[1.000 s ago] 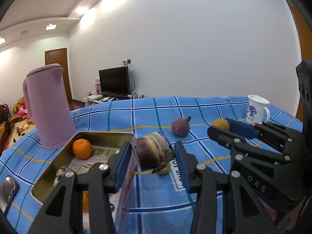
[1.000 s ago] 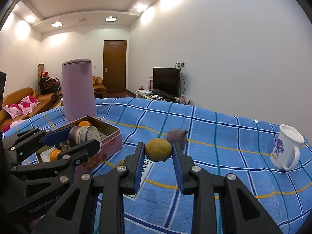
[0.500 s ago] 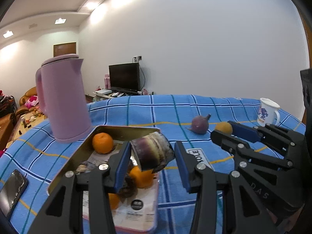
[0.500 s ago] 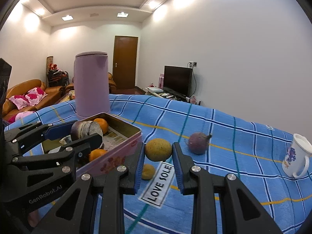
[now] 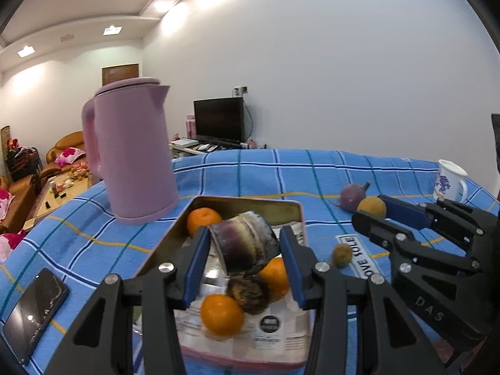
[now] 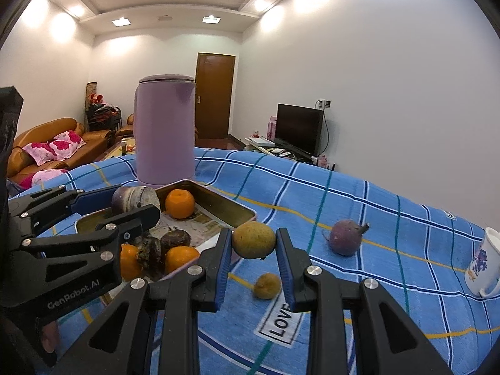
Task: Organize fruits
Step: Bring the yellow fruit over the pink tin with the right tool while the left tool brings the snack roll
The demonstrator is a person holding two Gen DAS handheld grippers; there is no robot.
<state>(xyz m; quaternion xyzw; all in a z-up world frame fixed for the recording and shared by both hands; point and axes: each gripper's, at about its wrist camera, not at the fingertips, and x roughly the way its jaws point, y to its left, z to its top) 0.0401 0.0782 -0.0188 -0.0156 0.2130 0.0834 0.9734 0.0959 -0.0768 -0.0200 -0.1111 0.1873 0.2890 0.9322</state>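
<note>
My left tool (image 5: 243,247) grips a purple, cut-ended fruit (image 5: 242,243), kind unclear, above the tin (image 5: 250,201) of oranges (image 5: 222,314), its near edge cut off, while my right tool (image 6: 253,251) clamps a yellowish round fruit (image 6: 253,239) over the bench (image 6: 375,206) beside the tin.

"GenRobot.AI" on left claw (image 6: 131,215); "LOVE" on cloth label (image 6: 279,320).

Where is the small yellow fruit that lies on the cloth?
In the right wrist view, the small yellow fruit lies on the blue cloth, right of the tin and beside the white label.
</note>
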